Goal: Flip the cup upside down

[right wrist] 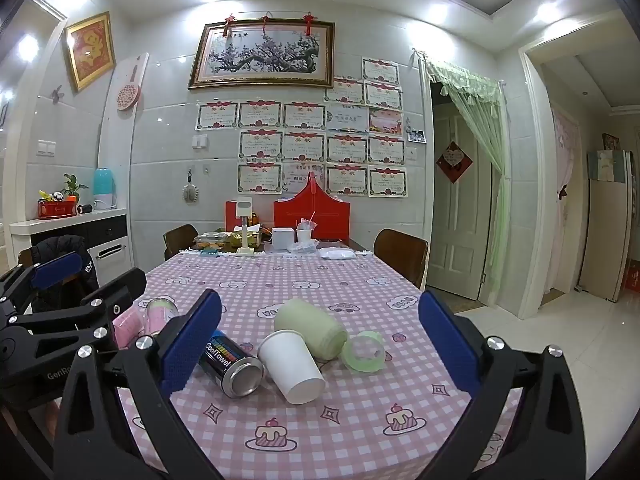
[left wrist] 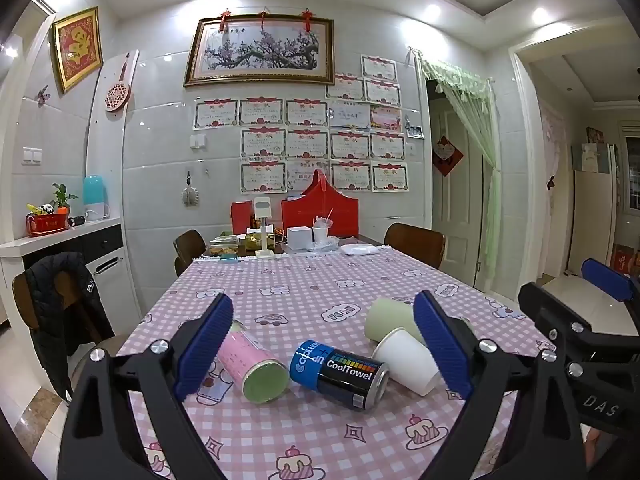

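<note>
Gaping right gripper (right wrist: 320, 344), white cup (right wrist: 292, 366), CoolTowel can (right wrist: 232, 364) beside

Both views are bright and evenly lit by recessed ceiling spotlights (left wrist: 431, 12), which bloom into white blobs, more strongly in the right wrist view (right wrist: 436, 14). Small glints of those lights sit on the glossy wall tiles (left wrist: 167, 57). Shadows on the tablecloth (right wrist: 360, 408) are soft and faint. Fisheye distortion bows the walls and door frames, and dark vignetting fills the corners. Focus is sharp mid-frame; far wall papers are too small to read.
</note>
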A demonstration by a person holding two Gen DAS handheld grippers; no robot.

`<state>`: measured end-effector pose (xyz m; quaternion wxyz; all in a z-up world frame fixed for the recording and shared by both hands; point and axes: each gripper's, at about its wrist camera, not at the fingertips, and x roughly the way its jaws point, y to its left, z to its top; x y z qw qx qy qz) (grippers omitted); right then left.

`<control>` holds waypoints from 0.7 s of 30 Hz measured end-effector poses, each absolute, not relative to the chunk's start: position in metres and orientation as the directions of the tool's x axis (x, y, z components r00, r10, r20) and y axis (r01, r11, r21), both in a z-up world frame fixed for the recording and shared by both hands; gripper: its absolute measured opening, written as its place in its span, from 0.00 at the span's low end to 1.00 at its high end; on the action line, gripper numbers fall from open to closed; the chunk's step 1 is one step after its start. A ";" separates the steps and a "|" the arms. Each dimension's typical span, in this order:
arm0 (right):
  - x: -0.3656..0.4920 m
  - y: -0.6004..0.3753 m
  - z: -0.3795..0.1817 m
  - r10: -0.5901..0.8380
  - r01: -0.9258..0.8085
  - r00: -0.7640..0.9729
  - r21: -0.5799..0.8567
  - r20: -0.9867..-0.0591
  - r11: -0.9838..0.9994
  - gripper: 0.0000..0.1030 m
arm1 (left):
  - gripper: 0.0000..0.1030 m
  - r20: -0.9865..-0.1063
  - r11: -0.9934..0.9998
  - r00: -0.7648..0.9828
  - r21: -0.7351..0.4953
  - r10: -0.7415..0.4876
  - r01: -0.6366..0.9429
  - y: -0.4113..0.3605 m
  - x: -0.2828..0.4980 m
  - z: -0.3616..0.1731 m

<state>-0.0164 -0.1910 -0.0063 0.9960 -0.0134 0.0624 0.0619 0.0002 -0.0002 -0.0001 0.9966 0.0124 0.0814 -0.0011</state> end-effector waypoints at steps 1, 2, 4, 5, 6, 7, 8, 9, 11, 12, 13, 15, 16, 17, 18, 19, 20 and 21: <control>-0.016 -0.191 -0.006 0.121 -0.124 0.985 -0.016 -0.126 0.992 0.92 | 0.88 -0.160 1.000 0.987 0.027 0.000 0.004 0.000 0.000 0.000; -0.016 -0.191 -0.006 0.121 -0.124 0.985 -0.017 -0.126 0.992 0.92 | 0.88 -0.161 1.000 0.987 0.027 0.000 0.005 -0.001 0.000 0.000; -0.016 -0.191 -0.006 0.122 -0.125 0.985 -0.017 -0.125 0.992 0.92 | 0.88 -0.162 1.000 0.987 0.025 -0.001 0.005 -0.001 0.001 0.000; -0.017 -0.191 -0.006 0.122 -0.125 0.985 -0.017 -0.125 0.992 0.92 | 0.88 -0.162 1.000 0.987 0.025 -0.001 0.005 -0.001 0.001 0.000; -0.017 -0.192 -0.006 0.122 -0.125 0.985 -0.017 -0.125 0.992 0.92 | 0.88 -0.162 1.000 0.987 0.025 -0.001 0.005 -0.001 0.001 0.000; -0.017 -0.192 -0.006 0.123 -0.126 0.985 -0.018 -0.125 0.992 0.92 | 0.88 -0.163 1.000 0.987 0.025 0.000 0.005 0.000 0.001 0.000; -0.017 -0.192 -0.005 0.123 -0.126 0.985 -0.019 -0.124 0.992 0.93 | 0.88 -0.163 1.000 0.987 0.024 -0.001 0.005 0.000 0.001 0.000; -0.016 -0.191 -0.006 0.123 -0.126 0.984 -0.019 -0.126 0.992 0.92 | 0.88 -0.163 1.000 0.987 0.025 -0.001 0.005 -0.001 0.001 0.000; -0.016 -0.192 -0.006 0.121 -0.124 0.985 -0.017 -0.126 0.992 0.92 | 0.88 -0.163 1.000 0.987 0.025 0.000 0.004 -0.001 0.001 0.000; -0.016 -0.192 -0.006 0.121 -0.124 0.985 -0.017 -0.126 0.992 0.93 | 0.88 -0.162 1.000 0.987 0.024 -0.001 0.005 -0.001 0.001 0.000; -0.017 -0.191 -0.006 0.121 -0.124 0.985 -0.018 -0.125 0.992 0.92 | 0.88 -0.163 1.000 0.987 0.024 -0.001 0.005 -0.001 0.001 0.000; -0.017 -0.191 -0.006 0.119 -0.123 0.985 -0.020 -0.123 0.992 0.92 | 0.88 -0.162 1.000 0.987 0.023 -0.003 0.006 0.000 0.001 0.000; -0.017 -0.191 -0.006 0.119 -0.123 0.985 -0.020 -0.123 0.992 0.92 | 0.88 -0.163 1.000 0.987 0.021 -0.004 0.007 0.000 0.001 0.000; -0.017 -0.191 -0.006 0.121 -0.124 0.985 -0.019 -0.125 0.992 0.92 | 0.88 -0.164 1.000 0.986 0.021 -0.004 0.008 0.000 0.000 -0.001; -0.017 -0.191 -0.006 0.121 -0.125 0.985 -0.018 -0.126 0.992 0.92 | 0.88 -0.165 1.000 0.986 0.021 -0.005 0.008 0.000 -0.001 -0.002; -0.016 -0.191 -0.005 0.122 -0.125 0.985 -0.018 -0.126 0.992 0.92 | 0.88 -0.167 1.000 0.986 0.020 -0.006 0.009 0.001 0.000 -0.002; -0.016 -0.192 -0.004 0.121 -0.125 0.984 -0.018 -0.127 0.992 0.92 | 0.88 -0.169 1.000 0.986 0.020 -0.006 0.009 0.002 0.001 -0.005; -0.016 -0.192 -0.003 0.121 -0.124 0.984 -0.019 -0.128 0.992 0.92 | 0.88 -0.170 1.000 0.985 0.021 -0.006 0.009 0.001 0.002 -0.005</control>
